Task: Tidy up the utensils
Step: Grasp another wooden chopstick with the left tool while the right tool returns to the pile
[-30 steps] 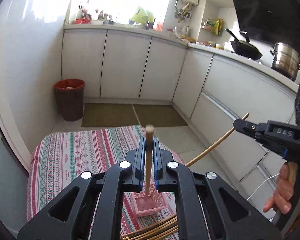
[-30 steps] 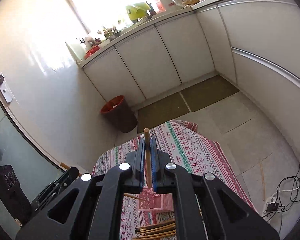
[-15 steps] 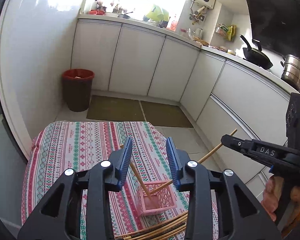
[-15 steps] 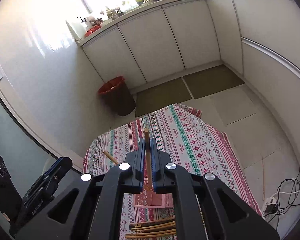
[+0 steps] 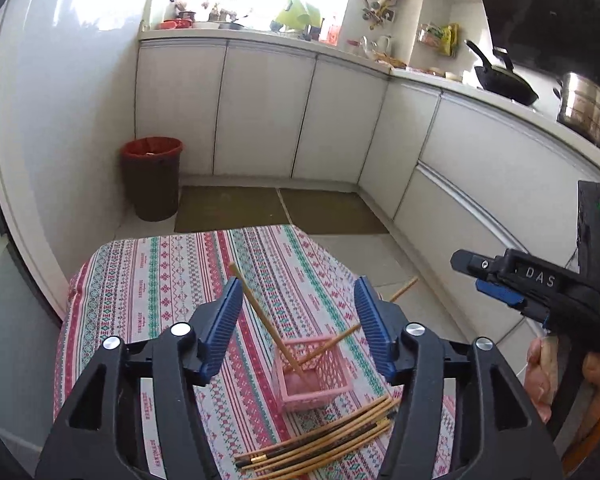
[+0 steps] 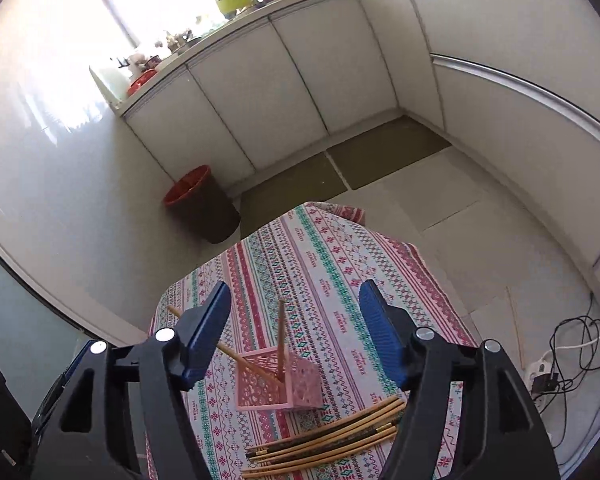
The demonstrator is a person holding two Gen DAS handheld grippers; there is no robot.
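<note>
**Chopsticks in the basket, both jaws spreading**

Looking along the left gripper [image 5: 300, 328], its blue pads are well apart and opening wider, with nothing pressed between them. Below and between them sits the pink basket [image 5: 312, 376] on the striped cloth [image 5: 160, 272]. Two chopsticks stand in it: one [image 5: 260, 312] leans up to the left, passing close by the left pad (whether it touches is hard to tell), the other [image 5: 332, 340] leans out to the right. A loose bundle [image 5: 320, 436] of chopsticks lies flat on the cloth just in front of the basket. At the right edge the right gripper [image 5: 496, 280] is held by a hand [image 5: 540, 380].

From the right gripper [image 6: 296, 328], the jaws are likewise wide and opening, gripping nothing. The basket [image 6: 276, 384] sits between them on the cloth [image 6: 320, 260]; one chopstick [image 6: 280, 336] stands nearly upright in it, free of both pads, and the other [image 6: 220, 348] slants off to the left behind the left pad. The bundle [image 6: 328, 432] lies near the basket's front. A bin [image 6: 200, 204] stands on the floor beyond the table.
</note>
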